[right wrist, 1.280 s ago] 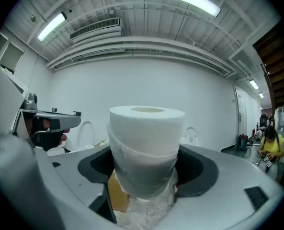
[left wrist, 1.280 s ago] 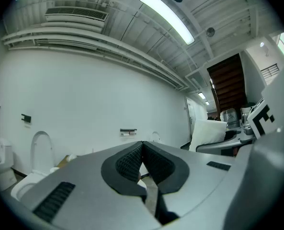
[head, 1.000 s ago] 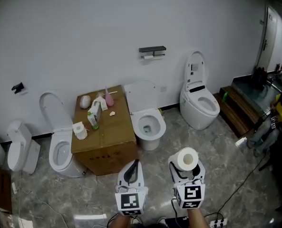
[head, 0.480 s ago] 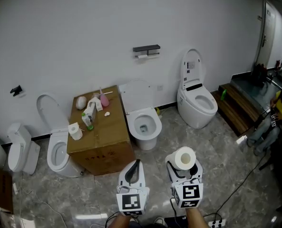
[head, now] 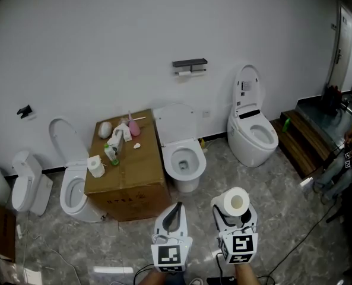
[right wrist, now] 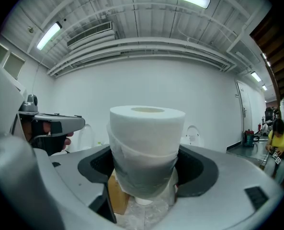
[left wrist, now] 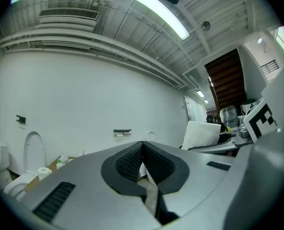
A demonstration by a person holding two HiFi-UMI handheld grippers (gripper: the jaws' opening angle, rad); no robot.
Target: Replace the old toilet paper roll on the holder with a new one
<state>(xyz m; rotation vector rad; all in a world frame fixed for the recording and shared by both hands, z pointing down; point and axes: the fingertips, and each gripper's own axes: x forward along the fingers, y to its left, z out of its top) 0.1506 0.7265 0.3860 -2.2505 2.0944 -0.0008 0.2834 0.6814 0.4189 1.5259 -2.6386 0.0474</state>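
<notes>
Left gripper [head: 177,208] and right gripper [head: 235,211] sit slightly further right than before — the right clamps the roll [head: 235,199] upright, ready for the far holder [head: 190,65], the left is closed tight on nothing.

My head camera looks from high above, steeply down over my left claw [head: 176,207] and right claw [head: 235,205] at the bottom of its view, taking in the grey marble floor [head: 282,189] and the white wall [head: 104,40] well beyond. My left claw's camera faces level along its jaws toward that wall; both views share the black wall-mounted paper holder [head: 190,65], small and distant. My right claw's camera faces the same way, but the white toilet paper roll [right wrist: 146,147] stands very close and fills its middle.
</notes>
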